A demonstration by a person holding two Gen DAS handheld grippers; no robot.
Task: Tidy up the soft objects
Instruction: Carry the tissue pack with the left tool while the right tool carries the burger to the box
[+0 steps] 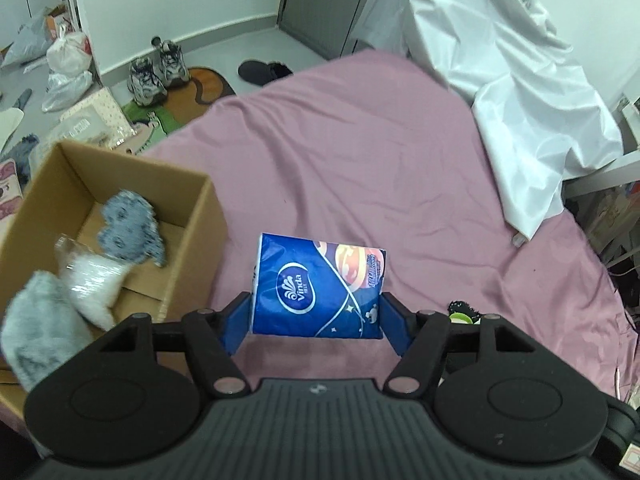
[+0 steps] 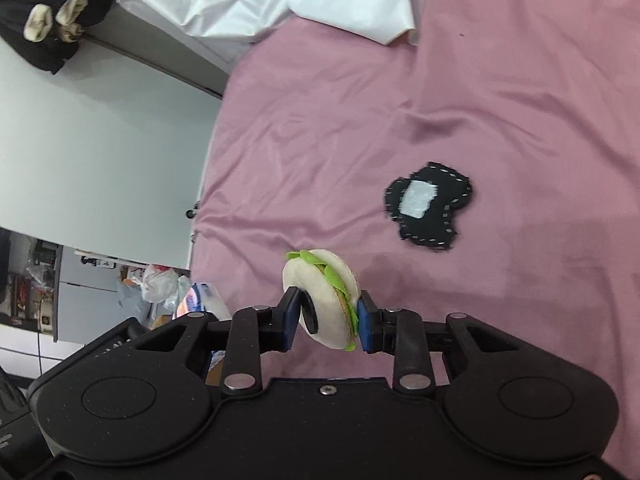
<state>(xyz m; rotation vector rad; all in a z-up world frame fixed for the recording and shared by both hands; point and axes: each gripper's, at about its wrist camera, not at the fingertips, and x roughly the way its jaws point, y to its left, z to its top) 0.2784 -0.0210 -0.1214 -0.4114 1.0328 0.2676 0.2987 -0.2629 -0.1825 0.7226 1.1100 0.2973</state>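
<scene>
My left tool (image 1: 318, 316) is clamped on a blue Vinda tissue pack (image 1: 320, 286), fingers set wide on its two short sides, the pack lifted clear of the pink bed sheet (image 1: 360, 152). The cardboard box (image 1: 192, 224) sits just to the left, open top, already holding a blue-grey patterned cloth (image 1: 130, 226), a clear-wrapped white bundle (image 1: 94, 280) and a fuzzy grey piece (image 1: 40, 332). My right tool (image 2: 328, 316) is pinched narrow on a felt sandwich toy (image 2: 320, 300) (white rounds, green layer between), held on edge above the sheet.

To do this step well, I judge I should swing the pack left until it is over the box opening, above the wall, then lower before letting go. It is soft, so keep the squeeze light. Aim for the bare floor at the back corner.

Only the left view shows the box and its contents. Only the right view shows a black felt patch (image 2: 430, 204) with a white centre lying flat on the sheet, well apart from the toy and probably still to collect. The left view catches just a sliver of something black and green behind its right finger; I cannot tell what it is.
</scene>
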